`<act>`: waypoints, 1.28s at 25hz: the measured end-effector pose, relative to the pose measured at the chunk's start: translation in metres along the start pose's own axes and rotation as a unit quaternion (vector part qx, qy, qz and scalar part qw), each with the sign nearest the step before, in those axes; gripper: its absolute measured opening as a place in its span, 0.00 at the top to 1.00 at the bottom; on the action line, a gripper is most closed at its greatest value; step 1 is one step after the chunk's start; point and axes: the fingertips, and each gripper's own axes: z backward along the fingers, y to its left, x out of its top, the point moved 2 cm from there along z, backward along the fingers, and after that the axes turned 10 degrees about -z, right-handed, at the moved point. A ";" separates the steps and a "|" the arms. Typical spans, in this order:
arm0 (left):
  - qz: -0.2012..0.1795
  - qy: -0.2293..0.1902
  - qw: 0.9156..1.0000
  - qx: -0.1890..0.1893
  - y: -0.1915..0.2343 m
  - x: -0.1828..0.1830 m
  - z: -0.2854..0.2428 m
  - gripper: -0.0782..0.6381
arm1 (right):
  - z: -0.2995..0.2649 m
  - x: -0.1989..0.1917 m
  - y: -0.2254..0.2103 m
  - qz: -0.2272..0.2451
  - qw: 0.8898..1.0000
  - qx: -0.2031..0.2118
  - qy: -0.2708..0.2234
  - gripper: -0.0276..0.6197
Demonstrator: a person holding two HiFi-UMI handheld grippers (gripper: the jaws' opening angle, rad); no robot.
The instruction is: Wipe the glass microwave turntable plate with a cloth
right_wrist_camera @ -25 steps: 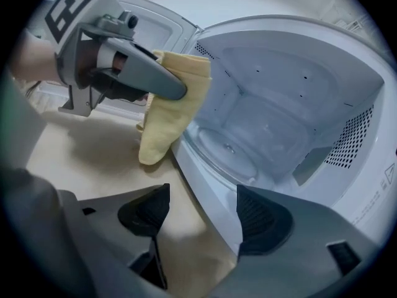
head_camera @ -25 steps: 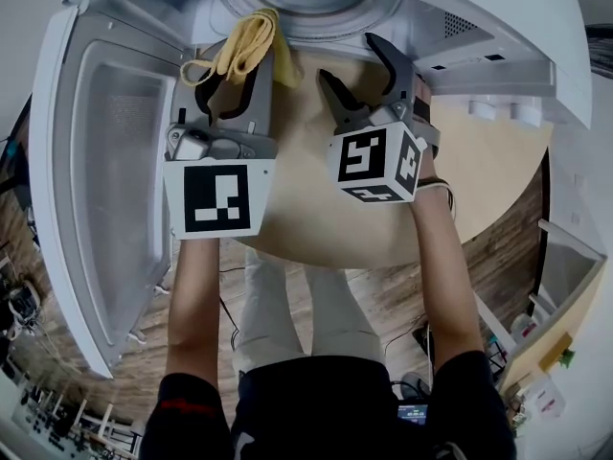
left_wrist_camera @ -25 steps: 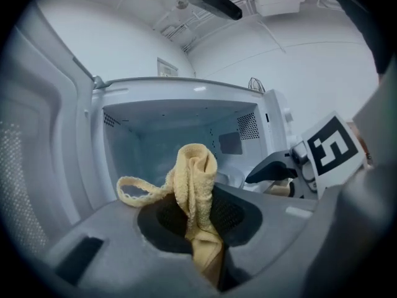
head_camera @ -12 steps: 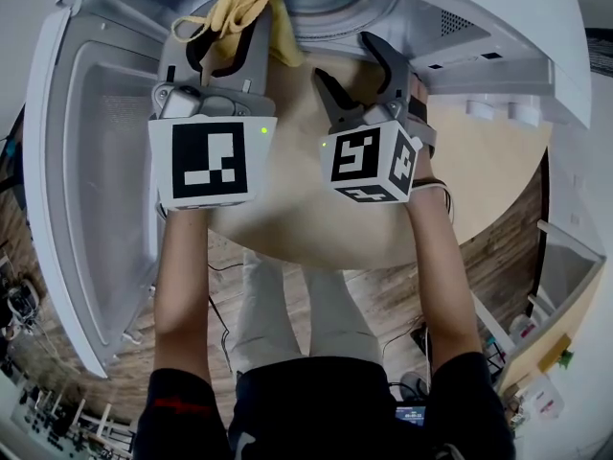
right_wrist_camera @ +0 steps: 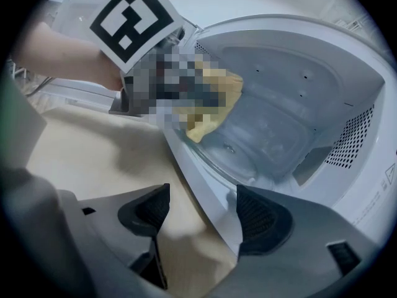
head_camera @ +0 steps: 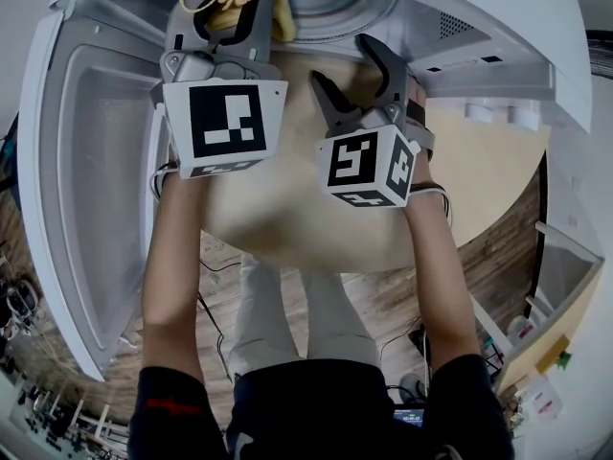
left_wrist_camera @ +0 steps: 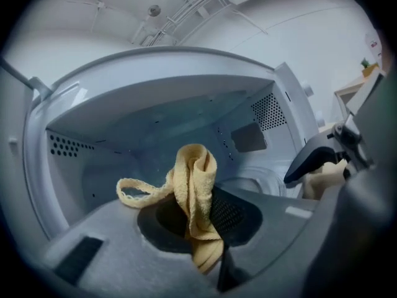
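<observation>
Left gripper [head_camera: 225,12] at the mouth of the white microwave oven [head_camera: 86,190], door swung wide to the left. Its jaws were pinched together on a pale yellow terry cloth [left_wrist_camera: 195,191]. The cloth was bunched into a soft upright fold standing out past the jaw tips, with a looped hem trailing to the left.

Clear round glass turntable plate [right_wrist_camera: 260,135] lay flat on the cavity floor, ahead of and below the cloth. In the right gripper view the cloth appeared to hang over the plate's near rim; contact could not be told. Glass smooth, glossy, with a moulded hub; the cavity walls were enamelled and perforated at the sides.

Right gripper [head_camera: 350,75] was further off, outside over the pale beige round tabletop [head_camera: 287,209]. Jaws spread, nothing gripped, ribbed dark pads bare. Judged: the left arm was nearer, and the wipe called for a short drop forward and down onto the glass.
</observation>
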 end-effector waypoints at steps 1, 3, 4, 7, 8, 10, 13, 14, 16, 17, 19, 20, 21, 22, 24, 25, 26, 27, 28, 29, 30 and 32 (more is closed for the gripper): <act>-0.007 0.003 1.000 -0.004 -0.003 -0.003 -0.002 0.81 | 0.000 0.000 0.000 0.000 1.000 0.000 0.000 0.50; -0.023 0.011 1.000 -0.014 -0.011 -0.011 -0.004 0.81 | 0.000 0.000 -0.001 0.000 1.000 0.000 -0.001 0.50; -0.032 0.015 0.999 -0.019 -0.016 -0.015 -0.005 0.81 | 0.000 0.000 -0.001 0.000 1.000 -0.001 -0.001 0.50; -0.052 0.019 0.998 -0.031 -0.024 -0.020 -0.007 0.81 | 0.000 0.000 0.000 0.000 1.000 0.000 -0.001 0.50; -0.056 0.020 0.998 -0.034 -0.025 -0.021 -0.008 0.81 | 0.000 0.000 0.000 0.000 1.000 0.000 -0.001 0.50; -0.056 0.023 0.997 -0.043 -0.026 -0.022 -0.011 0.81 | 0.000 0.000 -0.001 0.001 1.000 0.000 -0.001 0.50; -0.035 0.025 0.997 -0.061 -0.028 -0.024 -0.015 0.81 | 0.000 0.000 -0.001 0.000 1.000 -0.001 0.000 0.50; -0.025 0.026 0.997 -0.067 -0.028 -0.024 -0.016 0.81 | 0.000 0.000 -0.001 0.000 1.000 -0.001 0.000 0.50; -0.010 0.024 0.997 -0.075 -0.026 -0.023 -0.016 0.81 | 0.000 0.000 -0.001 0.000 1.000 -0.001 0.000 0.50; -0.006 0.023 0.997 -0.079 -0.026 -0.022 -0.017 0.81 | 0.000 0.000 0.000 0.001 1.000 0.000 0.000 0.50; -0.006 0.024 0.996 -0.085 -0.027 -0.022 -0.017 0.81 | 0.000 0.000 0.000 0.000 1.000 -0.001 0.001 0.50; -0.007 0.025 0.996 -0.087 -0.028 -0.022 -0.018 0.81 | 0.000 0.000 0.000 0.000 1.000 -0.001 0.001 0.50; -0.009 0.026 0.996 -0.090 -0.029 -0.023 -0.018 0.81 | 0.000 0.000 0.000 0.000 1.000 -0.001 0.001 0.50; -0.012 0.026 0.995 -0.092 -0.029 -0.022 -0.019 0.81 | 0.000 0.000 0.000 0.000 1.000 -0.001 0.001 0.50; -0.014 0.025 0.995 -0.094 -0.031 -0.020 -0.019 0.81 | -0.001 0.001 -0.001 0.000 1.000 -0.002 0.001 0.50; -0.014 0.027 0.995 -0.096 -0.032 -0.020 -0.020 0.81 | -0.001 0.001 -0.001 -0.001 1.000 -0.002 0.000 0.50; -0.013 0.029 0.995 -0.098 -0.032 -0.019 -0.020 0.81 | -0.001 0.001 -0.001 -0.001 1.000 -0.002 0.001 0.50; -0.012 0.030 0.994 -0.100 -0.034 -0.018 -0.021 0.81 | -0.001 0.001 -0.001 -0.001 1.000 -0.003 0.001 0.50; -0.012 0.032 0.994 -0.103 -0.035 -0.017 -0.022 0.81 | -0.001 0.001 -0.001 -0.001 1.000 -0.003 0.001 0.50; -0.013 0.033 0.994 -0.106 -0.036 -0.015 -0.023 0.81 | 0.000 0.001 -0.001 -0.001 1.000 -0.003 0.001 0.50; -0.014 0.034 0.993 -0.109 -0.038 -0.014 -0.023 0.81 | 0.000 0.001 -0.001 -0.001 1.000 -0.003 0.001 0.50; -0.018 0.033 0.993 -0.114 -0.041 -0.011 -0.025 0.81 | -0.001 0.001 -0.001 -0.001 1.000 -0.003 0.000 0.50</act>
